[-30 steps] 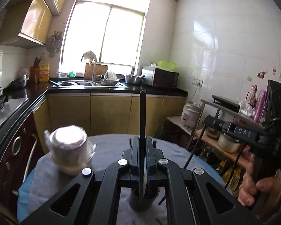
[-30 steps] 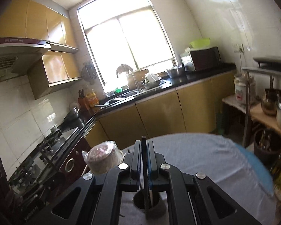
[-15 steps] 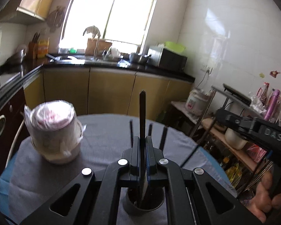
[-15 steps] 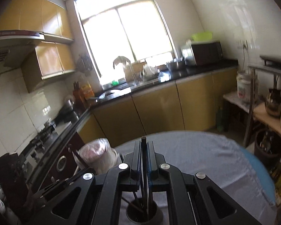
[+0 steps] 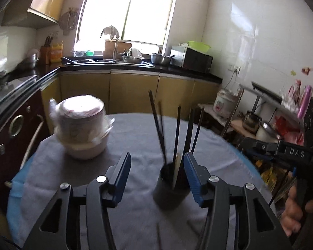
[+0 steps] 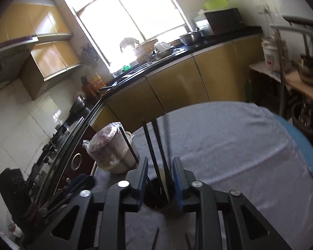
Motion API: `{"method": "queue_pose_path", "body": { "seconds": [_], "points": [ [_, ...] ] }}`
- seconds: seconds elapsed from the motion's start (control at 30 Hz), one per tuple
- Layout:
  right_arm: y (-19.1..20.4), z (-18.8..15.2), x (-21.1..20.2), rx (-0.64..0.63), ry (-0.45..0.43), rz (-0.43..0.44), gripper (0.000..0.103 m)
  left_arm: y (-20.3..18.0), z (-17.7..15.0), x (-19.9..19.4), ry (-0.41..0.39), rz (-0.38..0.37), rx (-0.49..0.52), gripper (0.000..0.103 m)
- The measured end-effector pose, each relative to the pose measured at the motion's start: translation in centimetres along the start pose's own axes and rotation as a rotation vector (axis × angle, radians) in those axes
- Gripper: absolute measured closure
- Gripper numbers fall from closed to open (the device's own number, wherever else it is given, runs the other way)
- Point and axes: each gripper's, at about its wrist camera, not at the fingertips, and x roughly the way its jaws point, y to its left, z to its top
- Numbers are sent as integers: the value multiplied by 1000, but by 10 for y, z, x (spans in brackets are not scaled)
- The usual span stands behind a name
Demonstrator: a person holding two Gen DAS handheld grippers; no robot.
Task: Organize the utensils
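Observation:
A dark round utensil holder [image 5: 170, 189] stands on the grey-clothed table [image 5: 135, 133] with several black chopsticks [image 5: 178, 133] upright in it. My left gripper [image 5: 157, 173] is open and empty just in front of the holder, jaws wide apart. My right gripper [image 6: 159, 179] is open too, its blue pads on either side of the holder [image 6: 158, 195] and its chopsticks [image 6: 156, 150]. The right gripper's body also shows at the right edge of the left wrist view [image 5: 290, 152]. Loose chopsticks [image 6: 155, 238] lie on the cloth below.
A plastic-wrapped white pot [image 5: 82, 133] stands at the table's left, also seen in the right wrist view [image 6: 110, 150]. Yellow cabinets with a black counter [image 5: 135, 68] run behind. A metal rack with pots [image 5: 260, 112] stands to the right. A stove [image 6: 56, 137] lies left.
Both grippers were shut on a chopstick above the holder; both are now open, and the chopsticks stand in the holder. The left gripper has drawn back.

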Motion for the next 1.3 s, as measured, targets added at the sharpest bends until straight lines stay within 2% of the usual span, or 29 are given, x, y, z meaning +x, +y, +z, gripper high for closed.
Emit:
{"method": "queue_pose_path", "body": {
  "seconds": [0.1,0.33,0.53,0.67,0.8,0.97,1.3],
  "points": [
    [-17,-27,-10,15,29,-27,56,3,-31,-16,37,31,7,46],
    [-65,-98,-24,113,134,-47,56,2,-125,-47,173,97,-27,46],
    [-86,-135,-26,149,204,-64,56,-18,-172,-68,234,98,-25,46],
    [-84,-151,-28,140,235,-60,56,-31,-188,-79,242,112,-4,42],
    [-82,-163,-30,131,260,-47,56,-29,-203,-76,291,92,-83,41],
    [-83,-178,-35,104,284,-38,56,-27,-216,-75,310,128,-110,41],
    [-90,-208,-39,82,338,7,56,-34,-220,-79,299,127,-72,41]
  ]
}}
